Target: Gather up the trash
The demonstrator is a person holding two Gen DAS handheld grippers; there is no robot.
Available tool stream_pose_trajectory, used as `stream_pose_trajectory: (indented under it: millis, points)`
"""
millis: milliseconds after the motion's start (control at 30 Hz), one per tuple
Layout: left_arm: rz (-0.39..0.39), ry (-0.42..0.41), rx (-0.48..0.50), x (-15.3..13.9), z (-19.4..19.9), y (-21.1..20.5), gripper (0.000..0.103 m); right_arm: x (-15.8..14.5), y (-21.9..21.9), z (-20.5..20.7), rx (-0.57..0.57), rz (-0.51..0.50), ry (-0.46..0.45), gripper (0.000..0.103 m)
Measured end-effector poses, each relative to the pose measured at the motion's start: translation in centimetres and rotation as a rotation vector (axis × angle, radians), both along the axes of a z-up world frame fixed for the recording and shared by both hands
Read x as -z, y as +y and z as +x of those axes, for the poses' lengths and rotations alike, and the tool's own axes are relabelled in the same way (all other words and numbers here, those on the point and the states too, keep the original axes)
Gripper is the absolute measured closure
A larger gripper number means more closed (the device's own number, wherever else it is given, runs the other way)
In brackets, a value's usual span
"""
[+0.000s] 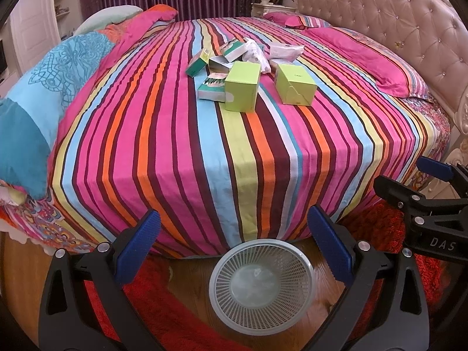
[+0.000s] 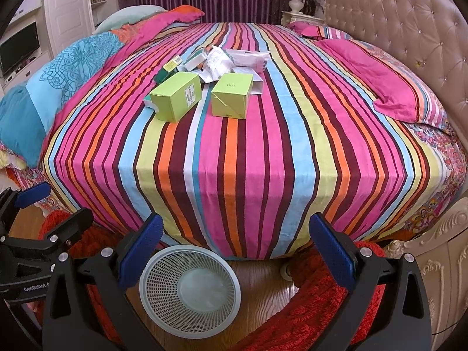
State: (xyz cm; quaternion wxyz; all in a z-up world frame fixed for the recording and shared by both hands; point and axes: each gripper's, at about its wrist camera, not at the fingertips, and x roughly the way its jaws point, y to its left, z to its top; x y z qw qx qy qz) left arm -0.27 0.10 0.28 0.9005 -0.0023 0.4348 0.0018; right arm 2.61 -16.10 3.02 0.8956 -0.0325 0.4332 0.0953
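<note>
A heap of trash lies on the striped bed (image 1: pixel 234 152): two lime-green boxes (image 1: pixel 242 86) (image 1: pixel 295 84), several small green-and-white cartons (image 1: pixel 216 67) and crumpled white wrappers (image 1: pixel 263 52). The same green boxes (image 2: pixel 177 96) (image 2: pixel 231 95) and wrappers (image 2: pixel 234 58) show in the right wrist view. A white mesh waste basket (image 1: pixel 261 282) (image 2: pixel 190 291) stands on the floor at the bed's foot. My left gripper (image 1: pixel 234 245) is open and empty above the basket. My right gripper (image 2: pixel 237 248) is open and empty beside it, and also shows in the left wrist view (image 1: pixel 409 181).
A red shag rug (image 2: pixel 307 307) and wood floor surround the basket. Pink pillows (image 1: pixel 365 58) lie by the tufted headboard (image 1: pixel 395 23) at the right. A blue duvet (image 1: pixel 52 87) is bunched at the left. A carved cream footboard (image 2: pixel 438 248) stands at the right.
</note>
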Motion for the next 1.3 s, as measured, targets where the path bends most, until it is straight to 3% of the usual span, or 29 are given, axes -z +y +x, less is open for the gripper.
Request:
stream_pose_trajectory:
  millis: [767,1067,1300]
  points:
    - [0.027,0.028,0.021,1.4,0.4,-0.6,0.006,1.5,-0.4,0.5,-0.009,0.028,0.028,0.007]
    - [-0.003,0.057,0.024,3.4,1.0,-0.3,0.006,3.5,-1.2,1.1,0.015,0.056,0.079,0.007]
    - [-0.022,0.074,0.008,4.5,2.4,0.2,0.006,3.3,-1.5,2.2,0.038,0.096,0.070,0.007]
